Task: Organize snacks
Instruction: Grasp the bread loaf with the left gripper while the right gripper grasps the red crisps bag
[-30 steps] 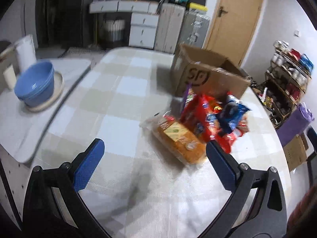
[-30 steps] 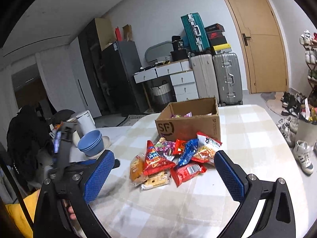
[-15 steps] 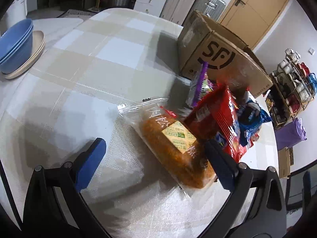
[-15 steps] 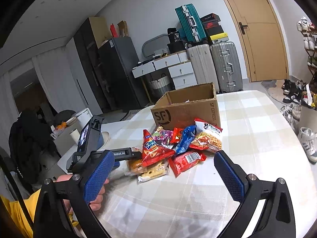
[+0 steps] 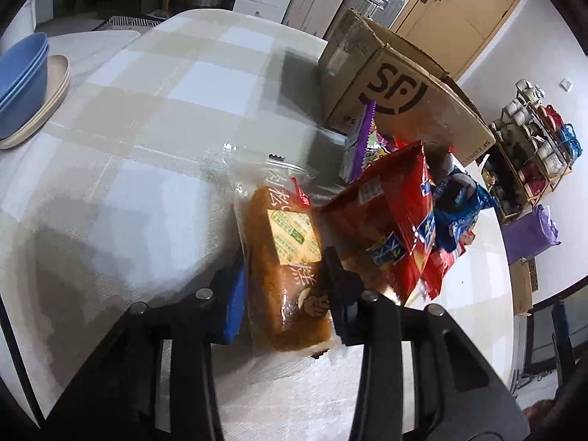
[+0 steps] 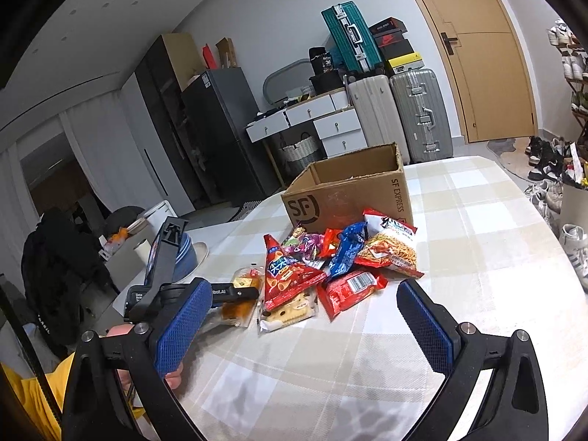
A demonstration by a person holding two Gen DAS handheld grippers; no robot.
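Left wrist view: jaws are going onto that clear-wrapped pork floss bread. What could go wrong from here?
The left gripper is closing on the bread packet; soft bread may squash. The red chip bag leans beside the packet, so lifting could topple or drag it. The grip is near one end, so the packet may droop towards the cardboard box.

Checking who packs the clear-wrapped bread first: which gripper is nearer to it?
Left. The left gripper has its fingers closing on either side of the bread packet. The right gripper hangs open above the table, short of the snack pile.
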